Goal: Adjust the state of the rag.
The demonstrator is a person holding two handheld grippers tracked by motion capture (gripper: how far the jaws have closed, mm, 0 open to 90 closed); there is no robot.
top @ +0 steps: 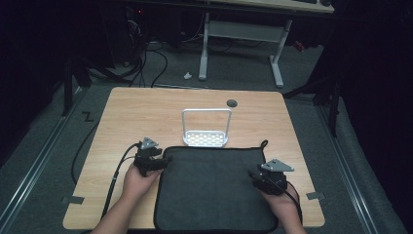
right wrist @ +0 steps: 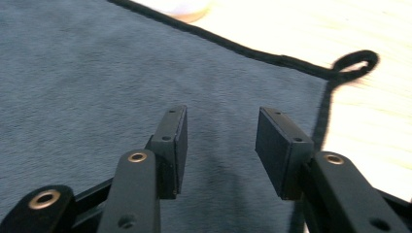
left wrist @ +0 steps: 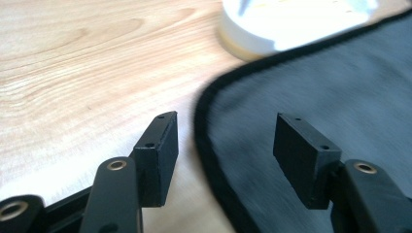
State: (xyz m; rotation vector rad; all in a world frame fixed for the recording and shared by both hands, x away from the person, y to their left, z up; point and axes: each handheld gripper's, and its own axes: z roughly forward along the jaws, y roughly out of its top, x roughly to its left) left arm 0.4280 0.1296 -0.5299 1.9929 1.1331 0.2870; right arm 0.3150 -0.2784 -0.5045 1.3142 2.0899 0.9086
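A dark grey mat (top: 214,190) with a black bound edge lies on the near half of the wooden table (top: 141,112). My left gripper (top: 164,162) is at the mat's far left corner. In the left gripper view this gripper (left wrist: 226,141) is open; one jaw is over bare wood, the other over the mat (left wrist: 316,73), and the mat's edge runs between them. My right gripper (top: 253,174) hangs over the mat's right side. In the right gripper view it (right wrist: 221,141) is open above the mat (right wrist: 97,73), with nothing between the pads.
A white rack (top: 205,127) with a tall wire handle stands just beyond the mat's far edge; its base (left wrist: 291,24) is blurred in the left gripper view. The mat's hanging loop (right wrist: 354,63) lies on the wood at its far right corner. A round cable hole (top: 232,103) sits farther back.
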